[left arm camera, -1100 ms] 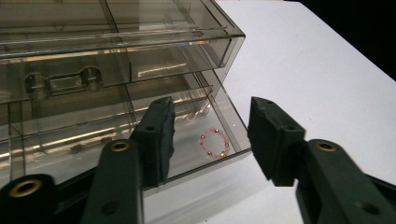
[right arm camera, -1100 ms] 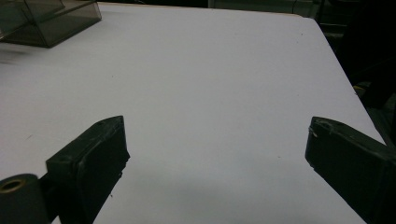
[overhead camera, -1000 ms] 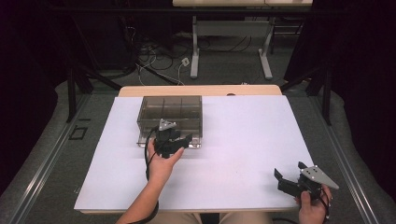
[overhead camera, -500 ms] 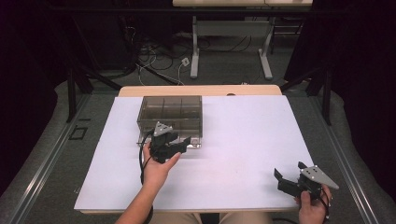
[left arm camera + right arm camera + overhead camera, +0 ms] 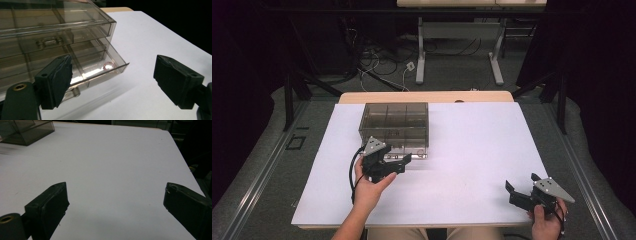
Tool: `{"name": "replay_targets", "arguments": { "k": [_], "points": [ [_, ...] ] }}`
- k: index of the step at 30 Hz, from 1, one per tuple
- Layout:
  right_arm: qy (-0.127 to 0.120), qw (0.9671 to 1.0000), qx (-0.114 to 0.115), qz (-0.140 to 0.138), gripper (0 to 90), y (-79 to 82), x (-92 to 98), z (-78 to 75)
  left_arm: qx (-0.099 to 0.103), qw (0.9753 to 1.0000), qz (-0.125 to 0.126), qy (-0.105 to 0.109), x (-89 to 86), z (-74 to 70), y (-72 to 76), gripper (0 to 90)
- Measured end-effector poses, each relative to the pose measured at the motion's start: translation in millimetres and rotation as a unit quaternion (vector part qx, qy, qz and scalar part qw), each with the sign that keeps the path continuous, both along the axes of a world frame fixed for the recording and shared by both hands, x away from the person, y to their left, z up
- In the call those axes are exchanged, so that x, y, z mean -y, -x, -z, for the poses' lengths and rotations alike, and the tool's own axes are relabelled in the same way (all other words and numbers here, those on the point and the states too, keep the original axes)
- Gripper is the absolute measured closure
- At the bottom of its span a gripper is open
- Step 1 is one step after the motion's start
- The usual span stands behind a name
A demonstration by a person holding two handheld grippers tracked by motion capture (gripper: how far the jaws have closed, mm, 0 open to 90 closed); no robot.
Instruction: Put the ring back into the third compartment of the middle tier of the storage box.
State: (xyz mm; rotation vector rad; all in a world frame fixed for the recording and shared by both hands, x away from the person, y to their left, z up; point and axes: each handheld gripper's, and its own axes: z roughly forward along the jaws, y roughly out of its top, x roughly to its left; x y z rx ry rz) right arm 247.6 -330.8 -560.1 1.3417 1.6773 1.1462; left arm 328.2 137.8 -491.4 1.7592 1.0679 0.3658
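Bottom drawer (image 5: 100,67) ajar, left-gripper view

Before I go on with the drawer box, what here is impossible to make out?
- Small pinkish item in the pulled-out bottom drawer, left gripper view: glare on the plastic blurs it.
- Drawer box, right gripper view: cut off by the top-left edge.
- Drawer contents, high view: smoky walls of the box, too small.
- Left gripper, high view: jaw tips overlap the box front; contact unclear.
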Motion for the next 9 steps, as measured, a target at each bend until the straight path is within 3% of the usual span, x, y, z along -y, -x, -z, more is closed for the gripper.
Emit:
{"name": "replay_targets", "arguments": {
  "k": [2,7,9],
  "points": [
    [0.000,1.0000,-0.002,0.000,5.4,0.0,0.1,0.1,0.002,1.0000,-0.002,-0.004,-8.7,2.5,3.5,11.0],
    [-0.001,1.0000,-0.005,-0.002,5.4,-0.6,-1.0,0.9,-0.006,0.9997,-0.019,0.010,-29.5,8.1,10.9,0.2],
    [0.002,1.0000,-0.001,0.002,5.4,-1.1,-1.5,1.4,-0.002,0.9996,-0.026,0.010,-36.2,9.3,13.7,0.4]
  ]
}}
